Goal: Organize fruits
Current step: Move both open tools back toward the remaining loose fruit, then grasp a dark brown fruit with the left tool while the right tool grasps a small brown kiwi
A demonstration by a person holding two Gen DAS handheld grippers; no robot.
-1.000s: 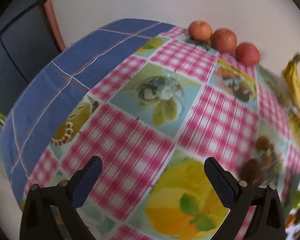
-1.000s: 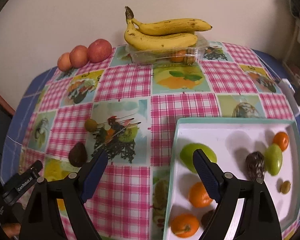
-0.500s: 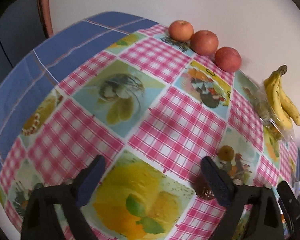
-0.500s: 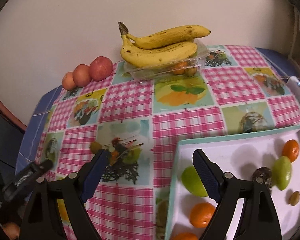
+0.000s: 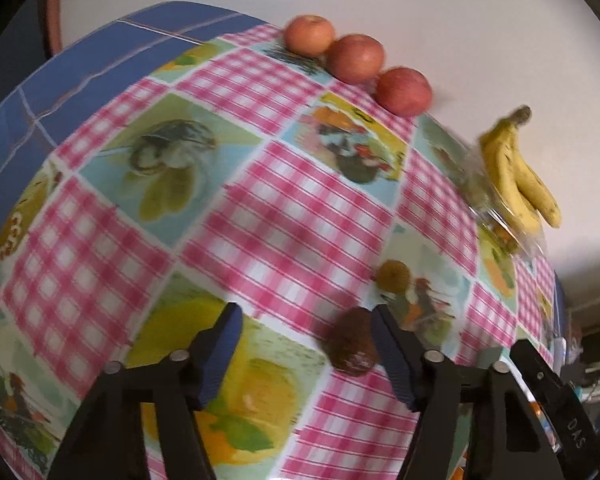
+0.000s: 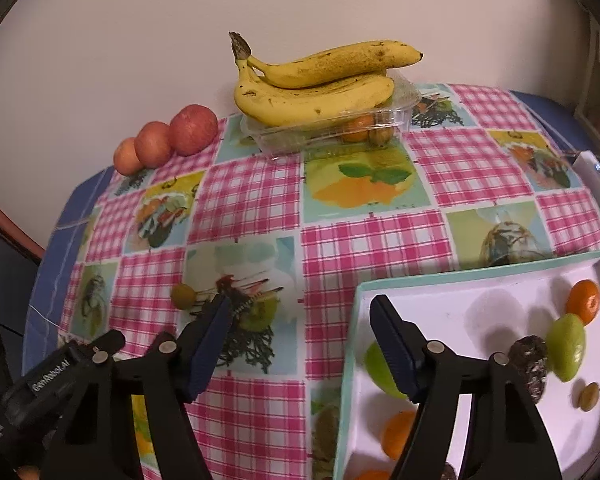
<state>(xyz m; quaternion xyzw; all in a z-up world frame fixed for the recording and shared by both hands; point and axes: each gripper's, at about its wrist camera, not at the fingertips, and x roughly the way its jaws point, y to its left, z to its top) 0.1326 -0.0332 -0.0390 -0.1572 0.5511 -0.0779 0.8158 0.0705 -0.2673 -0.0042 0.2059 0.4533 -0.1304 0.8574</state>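
Observation:
A dark brown wrinkled fruit (image 5: 352,346) lies on the checked tablecloth. It sits between the closing jaws of my left gripper (image 5: 310,350), right beside the right finger (image 5: 392,356); the left finger stands well off it. A small olive fruit (image 5: 394,276) (image 6: 182,296) lies just beyond. My right gripper (image 6: 302,342) hovers over the near left corner of the white tray (image 6: 460,276), jaws closing with no fruit between them. The tray holds oranges (image 6: 584,300), green fruits (image 6: 566,346) and a dark fruit (image 6: 530,360).
Three apples (image 6: 192,130) (image 5: 356,58) line the wall at the back left. Bananas (image 6: 316,84) (image 5: 516,176) rest on a clear plastic box (image 6: 340,128) of small fruits. A white device (image 6: 592,176) lies at the right edge. The blue cloth (image 5: 100,60) marks the table's left edge.
The left gripper has swung right across the cloth to the dark brown fruit, and its jaws have narrowed around it. The right gripper's jaws have also narrowed; it has hardly moved.

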